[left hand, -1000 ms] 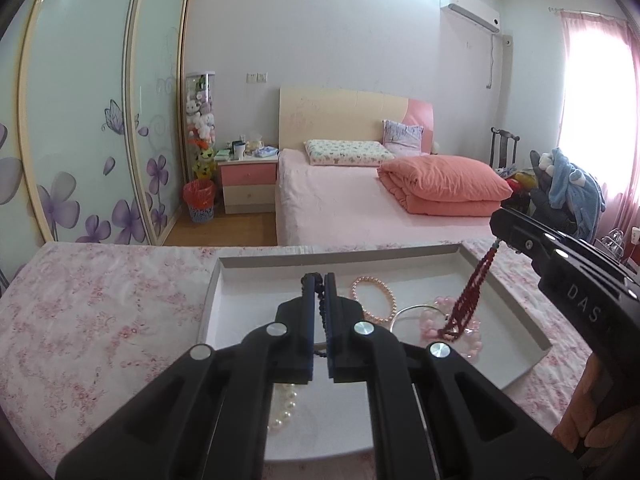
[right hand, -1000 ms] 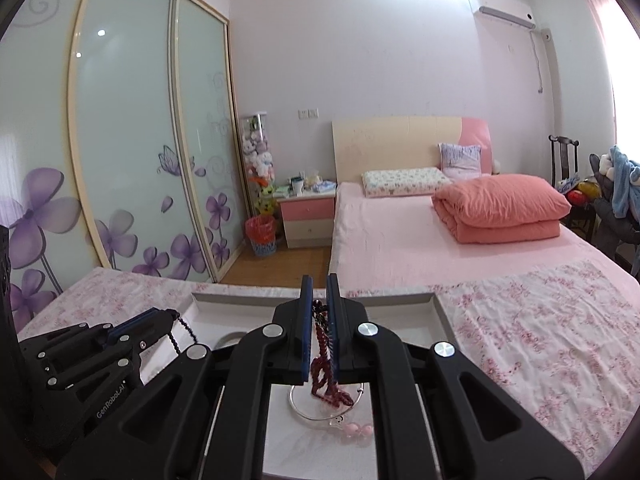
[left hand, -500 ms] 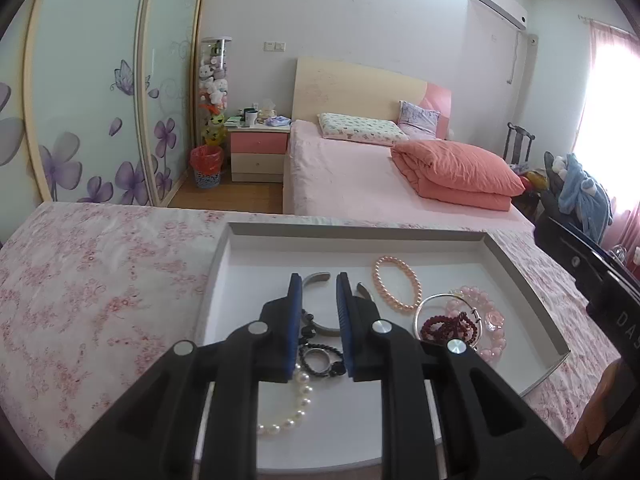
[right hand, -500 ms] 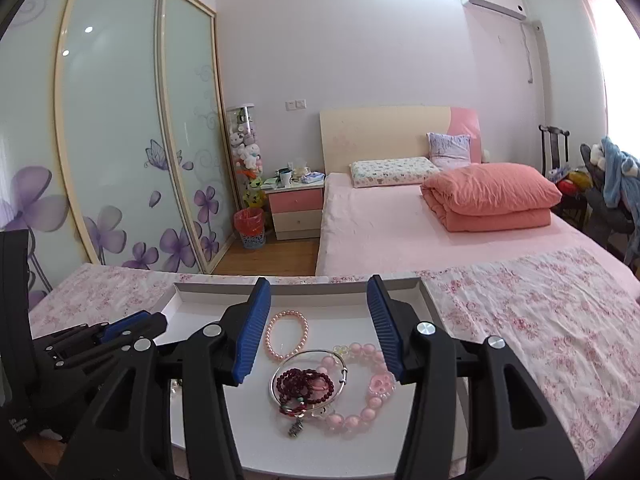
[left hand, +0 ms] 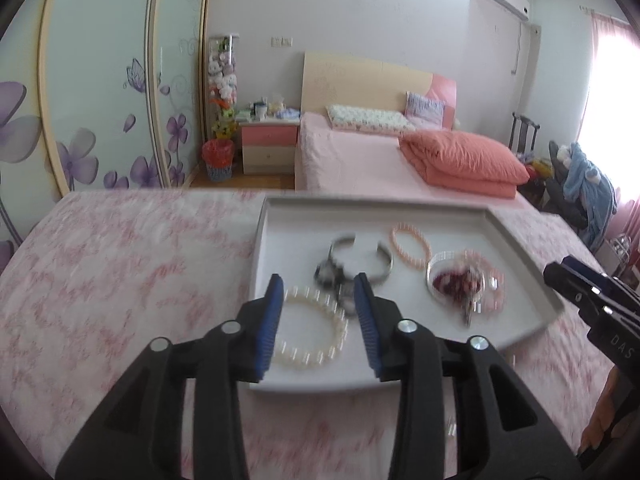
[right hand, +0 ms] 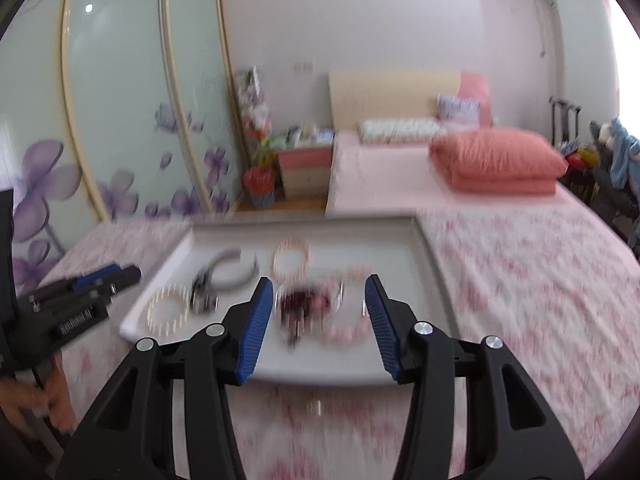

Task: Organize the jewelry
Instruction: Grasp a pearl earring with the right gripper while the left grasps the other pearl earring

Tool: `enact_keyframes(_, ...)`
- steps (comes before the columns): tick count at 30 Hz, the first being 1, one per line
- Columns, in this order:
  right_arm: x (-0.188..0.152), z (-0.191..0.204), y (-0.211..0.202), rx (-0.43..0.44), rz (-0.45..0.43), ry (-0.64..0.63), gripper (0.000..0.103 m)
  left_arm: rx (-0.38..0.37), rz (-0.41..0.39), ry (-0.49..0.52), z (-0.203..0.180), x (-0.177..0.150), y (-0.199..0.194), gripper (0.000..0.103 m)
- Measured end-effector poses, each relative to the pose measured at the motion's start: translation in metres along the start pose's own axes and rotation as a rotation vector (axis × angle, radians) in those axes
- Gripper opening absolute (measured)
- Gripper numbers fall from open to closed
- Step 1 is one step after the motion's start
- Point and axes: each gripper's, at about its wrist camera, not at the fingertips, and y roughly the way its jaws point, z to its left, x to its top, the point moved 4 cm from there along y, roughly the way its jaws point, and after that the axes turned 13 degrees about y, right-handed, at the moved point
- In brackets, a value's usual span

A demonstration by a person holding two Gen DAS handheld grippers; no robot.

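A white tray (left hand: 280, 216) lies on the pink floral cloth and holds several pieces of jewelry. In it are a white pearl bracelet (left hand: 336, 332), a silver cuff (left hand: 380, 272), a dark beaded piece (left hand: 328, 272), a pink bead bracelet (left hand: 410, 246) and a dark red bead strand (left hand: 452, 280) on a silver bangle. My left gripper (left hand: 318, 292) is open and empty above the tray's near left. My right gripper (right hand: 320, 292) is open and empty above the red strand (right hand: 304, 300). The tray (right hand: 424, 248) shows in both views.
The table has a pink floral cloth (left hand: 120, 272). Behind it stand a bed with a salmon duvet (left hand: 460, 160), a pink nightstand (left hand: 268, 148) and sliding wardrobe doors (left hand: 100, 100). The right gripper shows at the left view's right edge (left hand: 592, 300).
Both grippers opened and dropped their strands into the tray, the dark one at left, the red one at right. Both have since pulled back toward the tray's near edge.
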Motion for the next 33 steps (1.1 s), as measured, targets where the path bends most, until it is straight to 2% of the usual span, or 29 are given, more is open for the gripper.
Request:
enact_keyframes(5,-0.045,-0.011,0.004,-0.011,0.198,-0.018,0.035,-0.032,0.093,0.001,0.006,-0.033,-0.006,0.051)
enact_keyframes(10,-0.063,-0.008,0.013,-0.032,0.269,-0.034,0.029,-0.016,0.142,-0.008,0.011,-0.054,-0.010,0.059)
enact_keyframes(18,-0.064,-0.001,0.032,-0.098,0.289,-0.052,0.027,-0.023,0.134,0.009,0.006,-0.055,-0.024,0.062)
enact_keyframes(21,-0.064,-0.002,0.034,-0.122,0.280,-0.062,0.014,-0.036,0.134,0.019,-0.002,-0.054,-0.025,0.063)
enact_keyframes(22,-0.064,-0.003,0.034,-0.119,0.283,-0.058,0.014,-0.042,0.135,0.022,-0.004,-0.054,-0.024,0.063)
enact_keyframes(26,-0.069,-0.012,0.021,-0.134,0.285,-0.058,0.014,-0.084,0.143,0.043,-0.022,-0.054,-0.024,0.063)
enact_keyframes(33,-0.074,-0.041,-0.002,-0.174,0.264,-0.013,0.014,-0.187,0.174,0.144,-0.082,-0.058,-0.018,0.064)
